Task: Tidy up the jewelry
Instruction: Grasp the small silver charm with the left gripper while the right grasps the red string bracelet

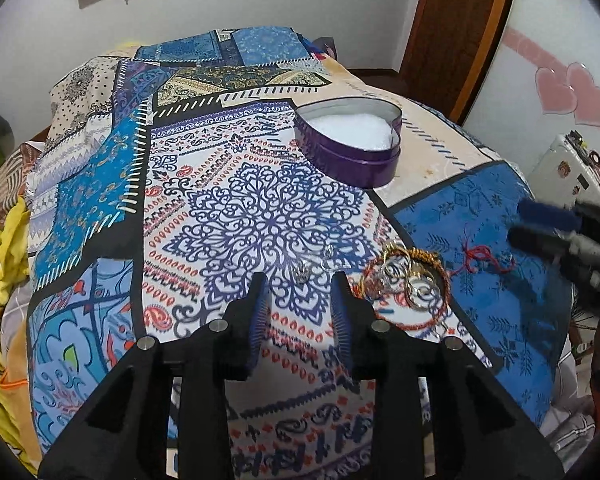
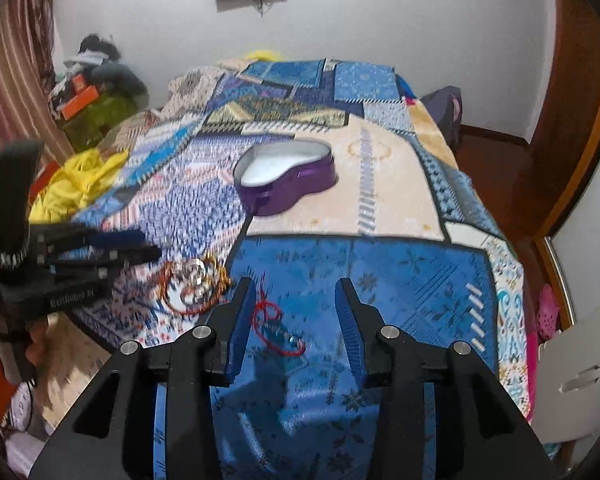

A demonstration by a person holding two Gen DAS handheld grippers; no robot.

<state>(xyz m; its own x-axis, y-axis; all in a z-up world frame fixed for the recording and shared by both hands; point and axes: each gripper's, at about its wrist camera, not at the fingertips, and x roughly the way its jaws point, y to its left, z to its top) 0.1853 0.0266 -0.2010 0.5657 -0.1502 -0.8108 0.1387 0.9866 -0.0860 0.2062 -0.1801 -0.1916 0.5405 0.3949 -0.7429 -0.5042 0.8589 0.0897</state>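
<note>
My left gripper hangs over the patterned bedspread with its jaws spread wide and nothing between them. Just ahead of its tips lie a few small silver pieces, too small for me to name with confidence. Off its right fingertip sits the main heap: an orange-and-gold braided bracelet looped around a cluster of gold and silver rings, the pieces touching one another. Farther right of that, on the blue panel, lies a red thread bracelet, apart from the heap. Well ahead of the left gripper and slightly right stands the purple heart-shaped tin, lid off, with a white lining showing inside.

My right gripper is also wide open and empty. The red thread bracelet lies on the cloth below its fingertips, nearer the left finger, not touched by either. The ring heap is just left of that finger, and the left gripper reaches in from the left edge beside it. The tin stands ahead, well apart. This view is blurred, so fine detail is lost.
</note>
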